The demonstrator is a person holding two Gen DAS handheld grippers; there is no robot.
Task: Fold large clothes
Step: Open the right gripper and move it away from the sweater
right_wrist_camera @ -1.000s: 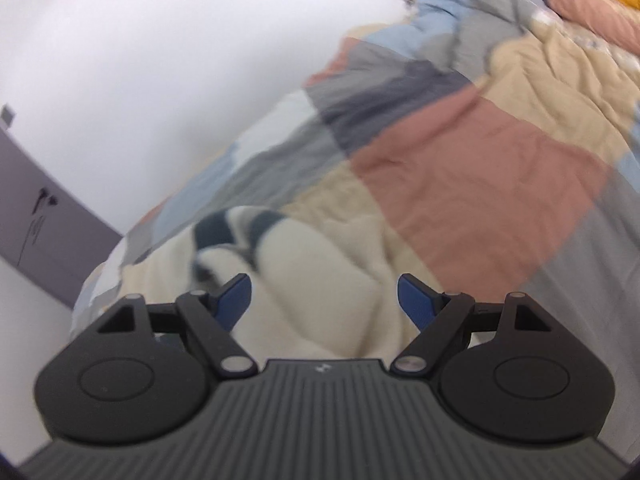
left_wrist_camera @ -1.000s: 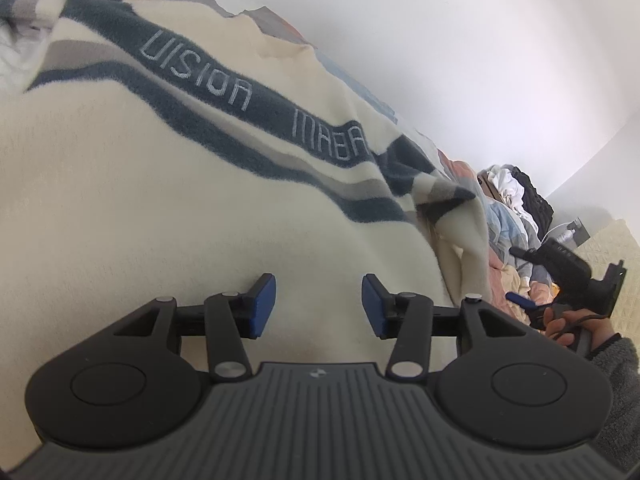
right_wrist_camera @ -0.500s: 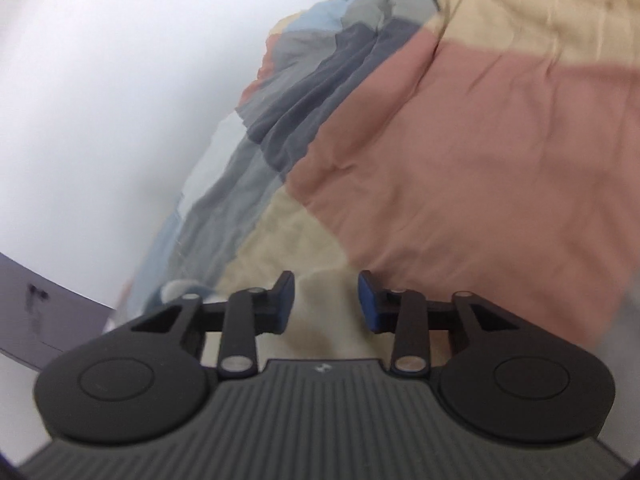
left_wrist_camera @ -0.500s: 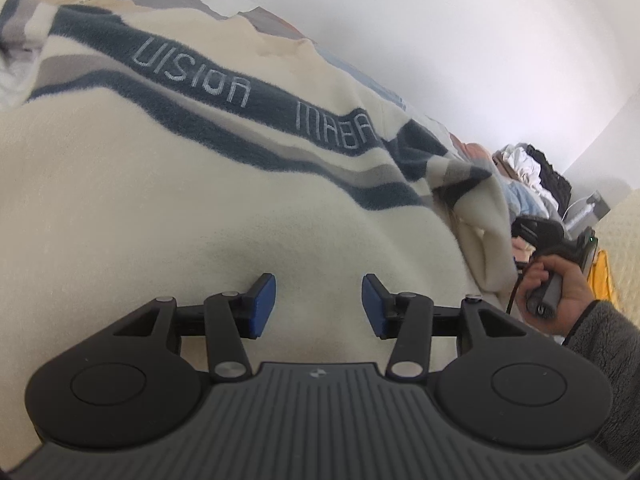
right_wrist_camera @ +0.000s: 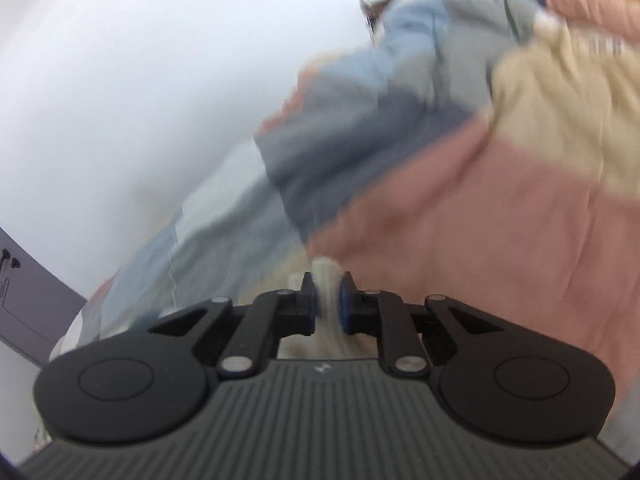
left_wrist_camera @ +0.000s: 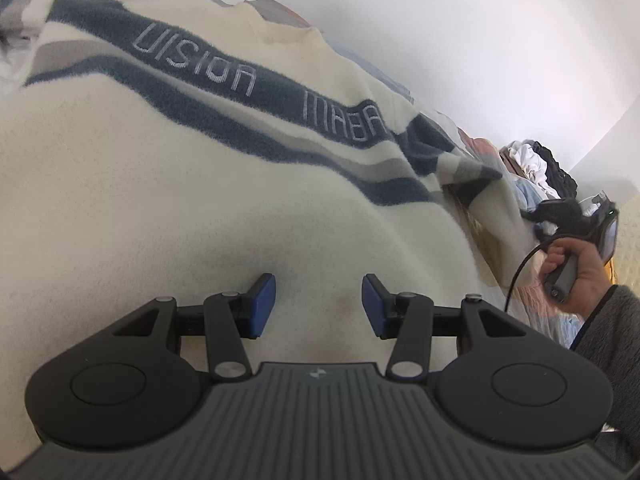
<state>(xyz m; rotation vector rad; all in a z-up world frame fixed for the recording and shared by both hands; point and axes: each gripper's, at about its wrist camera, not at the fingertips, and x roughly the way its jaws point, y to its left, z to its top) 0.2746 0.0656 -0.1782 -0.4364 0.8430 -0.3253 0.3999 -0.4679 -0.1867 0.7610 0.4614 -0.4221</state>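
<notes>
- Biggest thing going: the patchwork quilt (right_wrist_camera: 460, 208), blocks of pink, beige, grey and blue, filling everything ahead of and to the right of the right gripper's jaws. That view is pretty blurry, so no fine detail.
- Then the cream fleece sweater (left_wrist_camera: 168, 184), spread flat and taking up nearly all the space in front of the left jaws and out to both sides. It has dark blue and grey bands running across it, with pale lettering on the blue one, well ahead of the tips.
- White wall (left_wrist_camera: 460, 40) beyond the sweater's far edge.
- Heap of clothes (left_wrist_camera: 536, 164), white and dark stuff, way off past the sweater and to the right of the left jaws.
- Left gripper (left_wrist_camera: 319, 306): jaws about half open, nothing pinched. Sweater fabric sits right under and between the blue pads, but they aren't squeezing it.
- Right gripper (right_wrist_camera: 327, 300): jaws closing and almost together, with a bunched fold of the cream sweater clamped between the blue pads and poking out a bit past the tips. In the left camera it's off to the right at the sweater's edge.
- The person's hand (left_wrist_camera: 576, 268) wrapped around that gripper's handle, grey fuzzy sleeve (left_wrist_camera: 608, 344) behind it.
</notes>
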